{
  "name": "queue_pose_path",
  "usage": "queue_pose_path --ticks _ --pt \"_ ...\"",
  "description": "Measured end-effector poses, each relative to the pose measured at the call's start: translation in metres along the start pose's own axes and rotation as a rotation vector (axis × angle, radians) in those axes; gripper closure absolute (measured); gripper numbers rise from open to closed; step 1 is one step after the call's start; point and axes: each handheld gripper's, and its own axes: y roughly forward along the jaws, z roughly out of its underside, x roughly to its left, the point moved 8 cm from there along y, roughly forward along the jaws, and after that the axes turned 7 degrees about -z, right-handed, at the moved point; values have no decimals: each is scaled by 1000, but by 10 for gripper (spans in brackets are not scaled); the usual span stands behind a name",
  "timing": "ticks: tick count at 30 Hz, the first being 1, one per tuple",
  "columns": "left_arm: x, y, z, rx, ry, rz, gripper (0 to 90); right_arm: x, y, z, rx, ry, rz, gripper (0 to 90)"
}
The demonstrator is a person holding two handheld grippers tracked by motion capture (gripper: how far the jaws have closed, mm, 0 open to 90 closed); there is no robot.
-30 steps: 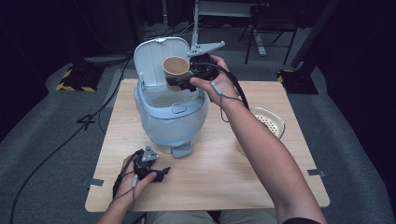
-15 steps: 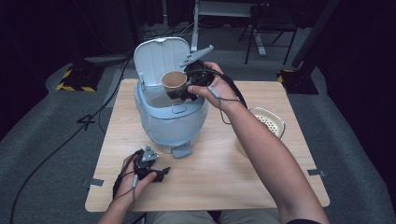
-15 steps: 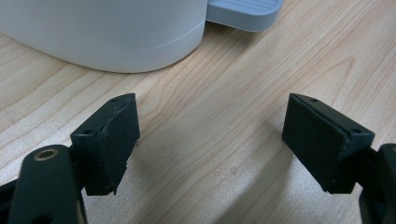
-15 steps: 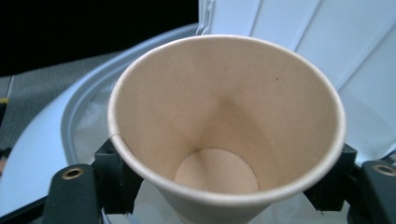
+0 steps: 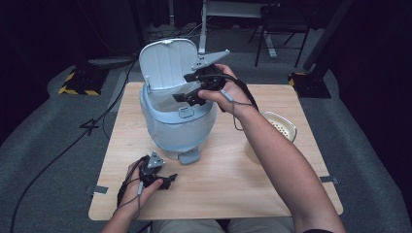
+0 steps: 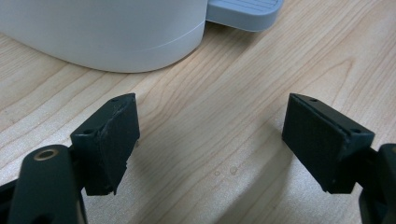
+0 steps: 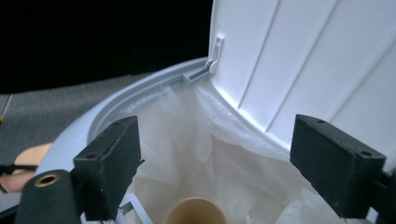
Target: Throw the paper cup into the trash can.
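The paper cup (image 7: 195,211) isn't between your right jaws any more. A second ago you were holding it over the pedal bin (image 5: 177,121), and now its rim shows down inside, sitting against the white liner bag (image 7: 187,140) just below the pads. So that's the drop made, as far as I can judge, and the cup looks binned.

Your right hand-held gripper (image 5: 192,92) hangs over the bin's mouth with the jaws spread wide and nothing in them, right in front of the raised lid (image 5: 167,63). The lid stands upright, so it isn't closed yet. That's probably what's left, if tidying up is the goal.

Your left hand-held gripper (image 5: 155,175) hasn't budged. It rests on the worktop (image 5: 233,194) near the front edge, jaws apart and empty, looking at the bin's base and its foot pedal (image 6: 245,11) just ahead.

Off to the right there's a pale strainer-like dish (image 5: 281,125) on the worktop, partly behind your forearm, well apart from the bin.
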Motion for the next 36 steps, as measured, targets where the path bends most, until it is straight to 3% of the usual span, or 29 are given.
queue_pose_path --ticks 5,17,19,22,23,29,31,36 --pt "0 0 0 0 0 -1 195 0 -18 -1 -59 20 19 178" --pt "-1 0 0 2 -8 -11 196 6 -83 17 -79 17 86 226" --pt "-1 -1 1 3 -11 -9 196 8 -102 27 -80 17 117 238" --pt "-1 -1 0 5 -18 -15 197 10 -116 36 -80 25 138 253" --pt "-1 0 0 4 -24 -19 200 12 -131 46 -83 32 161 261" --pt "2 0 -1 -3 -35 -27 240 16 -162 71 -81 39 210 265" --pt "2 0 -1 -5 -62 -35 240 18 -173 80 -78 45 224 264" --pt "4 -5 2 19 -49 -38 283 24 -198 109 -54 45 263 261"
